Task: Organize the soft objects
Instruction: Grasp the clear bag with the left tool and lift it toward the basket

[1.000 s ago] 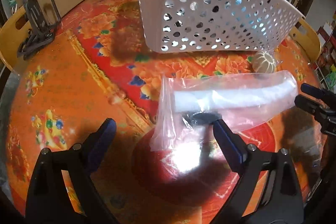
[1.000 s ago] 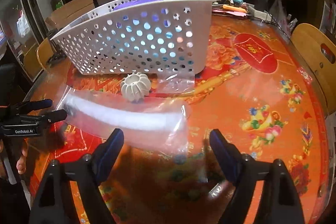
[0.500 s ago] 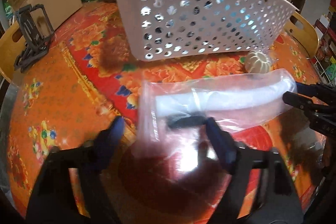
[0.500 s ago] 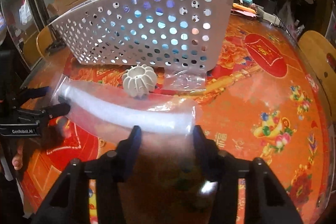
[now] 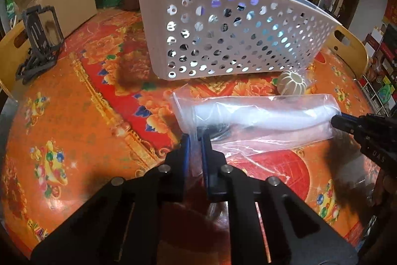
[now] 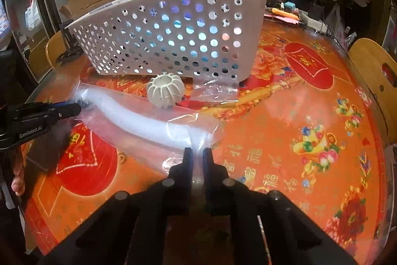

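The left gripper [image 5: 195, 140] is clamped on 1 end of the clear bag [image 5: 260, 121] lying on the surface [image 5: 74, 116] before the white basket [image 5: 223, 41]. The right gripper [image 6: 197, 153] pinches its other end, the ribbed ball [image 6: 165, 90] just behind.

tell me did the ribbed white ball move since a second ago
No. The ribbed white ball sits at the same spot just in front of the white basket, beside the clear bag.
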`<state>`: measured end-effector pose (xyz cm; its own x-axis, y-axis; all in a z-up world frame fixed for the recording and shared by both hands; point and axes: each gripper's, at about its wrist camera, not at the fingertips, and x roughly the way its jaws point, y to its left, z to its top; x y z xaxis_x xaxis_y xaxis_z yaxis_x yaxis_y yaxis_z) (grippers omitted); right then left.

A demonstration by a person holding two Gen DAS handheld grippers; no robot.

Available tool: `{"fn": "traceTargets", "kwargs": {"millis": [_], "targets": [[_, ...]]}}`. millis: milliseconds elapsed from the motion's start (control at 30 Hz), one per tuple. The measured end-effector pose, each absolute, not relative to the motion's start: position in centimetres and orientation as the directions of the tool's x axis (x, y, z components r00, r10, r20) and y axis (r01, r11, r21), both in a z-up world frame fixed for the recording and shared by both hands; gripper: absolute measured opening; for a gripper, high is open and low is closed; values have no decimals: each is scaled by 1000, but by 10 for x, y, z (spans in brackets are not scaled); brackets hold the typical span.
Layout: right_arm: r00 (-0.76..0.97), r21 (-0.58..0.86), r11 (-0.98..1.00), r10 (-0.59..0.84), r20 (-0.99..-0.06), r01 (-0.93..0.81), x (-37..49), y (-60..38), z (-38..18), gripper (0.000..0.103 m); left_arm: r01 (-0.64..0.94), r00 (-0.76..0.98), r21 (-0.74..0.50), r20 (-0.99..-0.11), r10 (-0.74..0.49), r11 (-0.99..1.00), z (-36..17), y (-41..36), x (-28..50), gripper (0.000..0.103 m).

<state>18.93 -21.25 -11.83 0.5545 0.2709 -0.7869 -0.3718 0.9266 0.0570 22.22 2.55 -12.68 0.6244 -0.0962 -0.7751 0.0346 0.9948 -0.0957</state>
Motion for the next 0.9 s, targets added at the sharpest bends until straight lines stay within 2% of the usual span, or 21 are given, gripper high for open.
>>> {"fn": "traceTargets", "kwargs": {"millis": [467,900], "targets": [[614,53,918,306,-728,-394,165,-212,-90,3,59,704,-123,-699,-128,991,-98,33,189,5],[673,40,913,328,-663,-405,148,-220,-46,3,78,775,-122,-617,-137,989,-43,32,160,5]]}}
